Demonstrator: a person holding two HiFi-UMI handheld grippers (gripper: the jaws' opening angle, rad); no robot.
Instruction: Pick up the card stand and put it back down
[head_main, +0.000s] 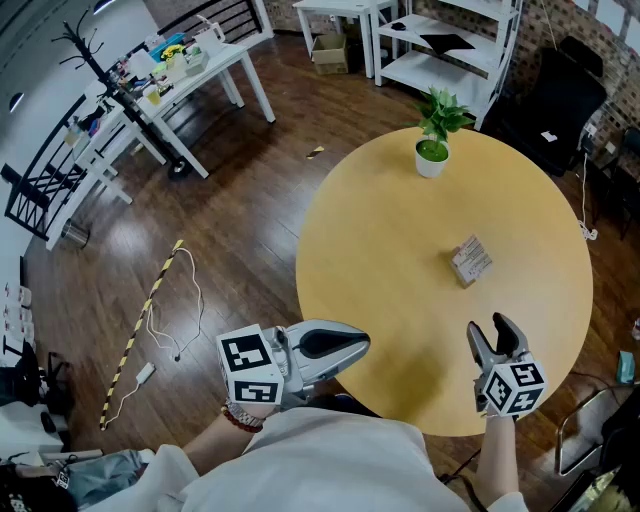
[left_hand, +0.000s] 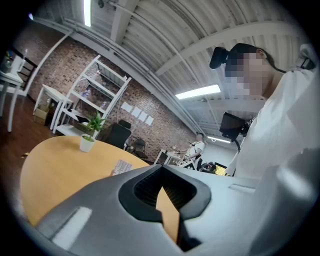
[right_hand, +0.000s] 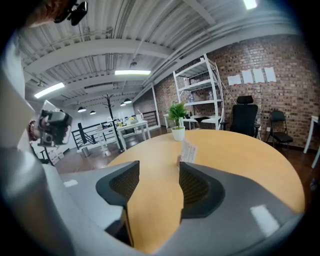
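- Card stand (head_main: 470, 260): upright near the middle of the round worktop (head_main: 360, 250), untouched; the step in hand is judged to be the approach for the pick-up
- Right gripper (head_main: 493, 336): on the person's side of the card stand and well apart from it, over the worktop's near edge, tipped somewhat downward; jaws spread wide with only bare worktop between them; in its own view the card stand shows beyond the gap, slightly toward the right-hand jaw
- Left gripper (head_main: 340, 348): well to the left of the card stand, at the worktop's near rim, roughly level; jaws drawn together on nothing, playing no part in the reach
- Potted plant (head_main: 432, 150): on the far side of the card stand, well apart from it and clear of the line of approach
- Suggested execution: advance the right gripper toward the card stand with the jaws kept wide, shift a little sideways so the stand sits centred in the gap, and lower until the pads flank its body, not the thin card face
- Risk: the stand looks light, so a pad that arrives off-centre could push it over before closing; close slowly, lift straight up, and set it down flat
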